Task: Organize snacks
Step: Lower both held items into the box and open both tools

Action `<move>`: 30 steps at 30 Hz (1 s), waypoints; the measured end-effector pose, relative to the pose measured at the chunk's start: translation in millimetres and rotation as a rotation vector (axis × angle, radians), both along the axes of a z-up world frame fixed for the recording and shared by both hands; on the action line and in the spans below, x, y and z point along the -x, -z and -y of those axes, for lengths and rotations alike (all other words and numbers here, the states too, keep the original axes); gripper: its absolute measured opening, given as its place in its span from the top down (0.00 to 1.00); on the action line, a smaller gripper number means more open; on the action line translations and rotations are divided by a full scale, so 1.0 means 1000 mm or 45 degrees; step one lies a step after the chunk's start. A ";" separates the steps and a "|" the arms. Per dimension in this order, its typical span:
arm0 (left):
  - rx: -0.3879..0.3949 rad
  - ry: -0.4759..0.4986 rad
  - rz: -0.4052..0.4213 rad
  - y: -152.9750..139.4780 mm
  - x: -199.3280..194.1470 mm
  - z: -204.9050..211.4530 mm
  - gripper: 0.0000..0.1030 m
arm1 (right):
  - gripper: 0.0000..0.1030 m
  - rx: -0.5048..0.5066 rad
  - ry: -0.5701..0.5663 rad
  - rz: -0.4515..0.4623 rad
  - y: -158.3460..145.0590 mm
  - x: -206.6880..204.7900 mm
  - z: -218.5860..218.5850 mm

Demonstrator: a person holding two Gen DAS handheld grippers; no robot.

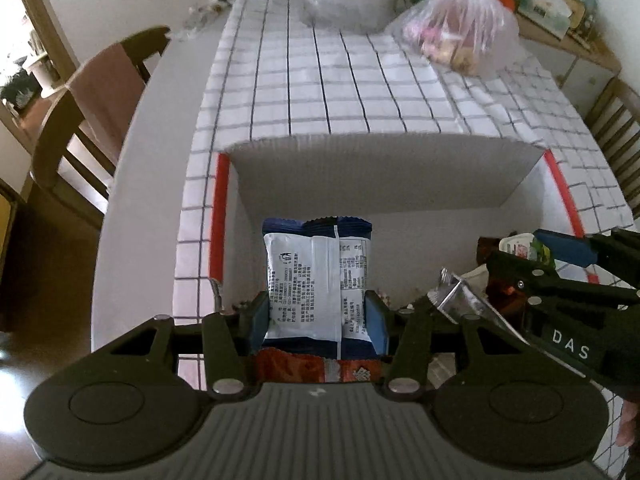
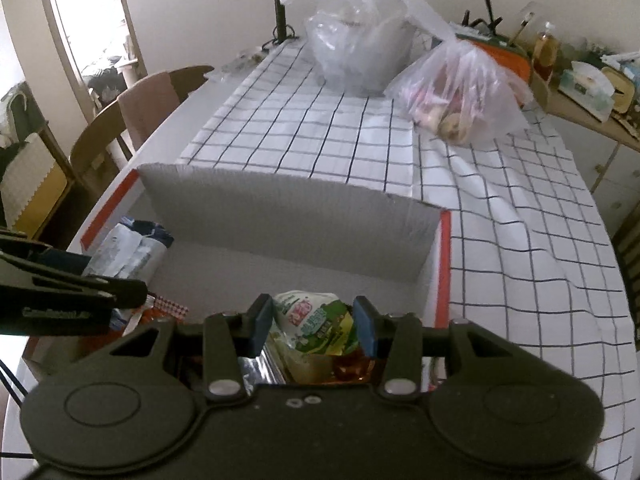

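Jaws clamping blue packet (image 1: pixel 318 284) and green packet (image 2: pixel 316 326), inside white box (image 1: pixel 384 168)

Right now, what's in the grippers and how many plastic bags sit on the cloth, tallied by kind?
Blue-and-white snack packet, in left gripper: 1
Green-and-white jelly cup, in right gripper: 1
Plastic bags: 2, clear bag, pinkish bag
Total: 4

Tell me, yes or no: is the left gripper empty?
No. In the left wrist view, the left gripper has its blue fingers pressed against both sides of a blue-and-white snack packet.
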State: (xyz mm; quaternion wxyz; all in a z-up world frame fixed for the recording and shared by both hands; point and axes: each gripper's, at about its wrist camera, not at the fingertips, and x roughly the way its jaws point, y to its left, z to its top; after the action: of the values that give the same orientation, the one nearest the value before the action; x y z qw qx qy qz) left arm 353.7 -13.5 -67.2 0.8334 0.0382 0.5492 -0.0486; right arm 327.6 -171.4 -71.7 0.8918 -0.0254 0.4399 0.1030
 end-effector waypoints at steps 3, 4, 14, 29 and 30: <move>-0.014 0.000 -0.035 0.009 -0.003 0.001 0.53 | 0.58 0.012 -0.018 -0.034 0.008 -0.002 -0.002; -0.019 0.003 -0.044 0.012 -0.004 0.002 0.53 | 0.58 0.018 -0.022 -0.046 0.010 -0.003 -0.002; -0.029 -0.002 -0.054 0.020 -0.003 0.001 0.52 | 0.57 0.018 -0.016 -0.090 0.021 -0.001 -0.003; 0.017 -0.001 0.037 0.003 0.013 -0.007 0.40 | 0.36 0.004 -0.008 -0.042 0.008 0.016 -0.004; 0.025 0.000 0.047 0.000 0.015 -0.009 0.40 | 0.36 0.006 -0.007 -0.037 0.006 0.018 -0.004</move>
State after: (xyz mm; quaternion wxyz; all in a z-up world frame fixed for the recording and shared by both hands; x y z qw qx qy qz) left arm 338.9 -5.0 -67.6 0.8438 0.0307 0.5332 -0.0532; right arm 309.4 -167.6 -77.8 0.8849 -0.0271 0.4530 0.1047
